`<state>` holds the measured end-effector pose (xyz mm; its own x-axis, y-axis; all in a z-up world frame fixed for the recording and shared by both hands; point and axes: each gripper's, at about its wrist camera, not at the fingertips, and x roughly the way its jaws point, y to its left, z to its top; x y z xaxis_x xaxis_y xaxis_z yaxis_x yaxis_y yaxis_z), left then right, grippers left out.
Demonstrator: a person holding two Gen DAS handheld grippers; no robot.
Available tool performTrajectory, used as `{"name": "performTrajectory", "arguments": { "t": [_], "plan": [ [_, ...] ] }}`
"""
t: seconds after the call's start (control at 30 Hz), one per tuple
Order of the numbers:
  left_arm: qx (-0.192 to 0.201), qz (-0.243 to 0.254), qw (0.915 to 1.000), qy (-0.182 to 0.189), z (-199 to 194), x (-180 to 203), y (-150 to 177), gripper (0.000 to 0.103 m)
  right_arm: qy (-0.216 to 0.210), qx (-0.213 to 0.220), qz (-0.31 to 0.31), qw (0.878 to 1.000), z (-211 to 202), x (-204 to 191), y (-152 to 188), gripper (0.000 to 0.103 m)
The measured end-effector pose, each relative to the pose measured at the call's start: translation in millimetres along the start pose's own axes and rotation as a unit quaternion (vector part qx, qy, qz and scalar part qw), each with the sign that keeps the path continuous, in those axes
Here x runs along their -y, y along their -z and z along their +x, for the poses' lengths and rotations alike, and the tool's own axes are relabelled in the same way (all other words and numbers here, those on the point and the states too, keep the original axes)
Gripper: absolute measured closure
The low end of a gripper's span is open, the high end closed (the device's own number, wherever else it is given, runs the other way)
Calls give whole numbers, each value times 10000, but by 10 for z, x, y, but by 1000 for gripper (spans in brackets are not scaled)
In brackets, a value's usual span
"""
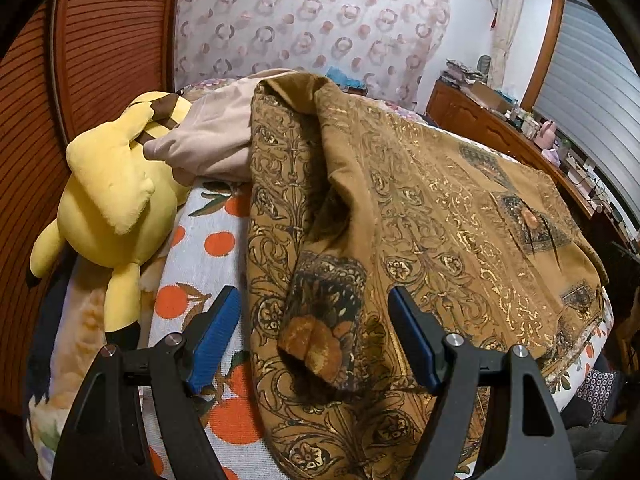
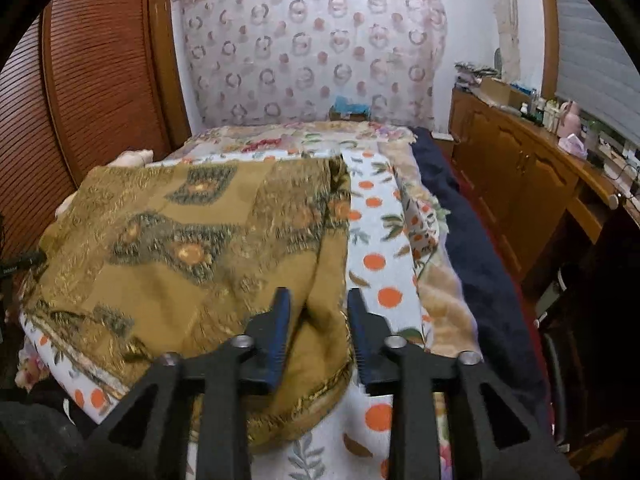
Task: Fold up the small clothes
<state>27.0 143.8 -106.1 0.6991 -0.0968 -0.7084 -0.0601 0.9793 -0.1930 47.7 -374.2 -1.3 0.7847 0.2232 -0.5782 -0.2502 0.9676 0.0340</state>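
Left wrist view, nearest first: my left gripper (image 1: 314, 312) stands with its jaws wide apart above a rolled fold of the brown patterned garment (image 1: 420, 208). The blue pads (image 1: 212, 340) flank that fold without pressing it; nothing is gripped.

Right wrist view: my right gripper (image 2: 318, 312) is partly parted over the garment's near right edge, close to the near edge of the bed. Cloth bulges up between the pads (image 2: 280, 332), but I see a gap on both sides and no pinch. No earlier picture to go by for how the jaws came to this.

One garment, spread over the orange-dotted blanket (image 2: 376, 264), covering most of the bed's left and middle and bunched into a ridge toward the far left.

Only the left view shows:
- one yellow plush toy (image 1: 108, 200) on the bed's left edge, against the slatted wooden door (image 1: 92, 40)
- one beige cloth (image 1: 208, 140) just beyond it, tucked under the garment's far end

Only the right view shows:
- one dark blue blanket (image 2: 472, 240) along the bed's right edge
- a floral quilt (image 2: 288, 140) at the far end

Both views: one patterned curtain (image 2: 312, 48) on the far wall, one wooden cabinet (image 2: 516, 176) at right with small clutter on top, too small to count.
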Motion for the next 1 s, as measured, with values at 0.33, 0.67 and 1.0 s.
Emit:
{"name": "performTrajectory", "arguments": {
  "t": [0.33, 0.67, 1.0],
  "plan": [
    [30, 21, 10000, -34, 13, 11, 7, 26, -516, -170, -369, 9978, 331, -599, 15, 61],
    [43, 19, 10000, -18, 9, 15, 9, 26, -493, -675, -535, 9951, 812, -886, 135, 60],
    [113, 34, 9990, 441, -55, 62, -45, 97, -175, -689, -744, 9947, 811, -1014, 160, 49]
  ]
}}
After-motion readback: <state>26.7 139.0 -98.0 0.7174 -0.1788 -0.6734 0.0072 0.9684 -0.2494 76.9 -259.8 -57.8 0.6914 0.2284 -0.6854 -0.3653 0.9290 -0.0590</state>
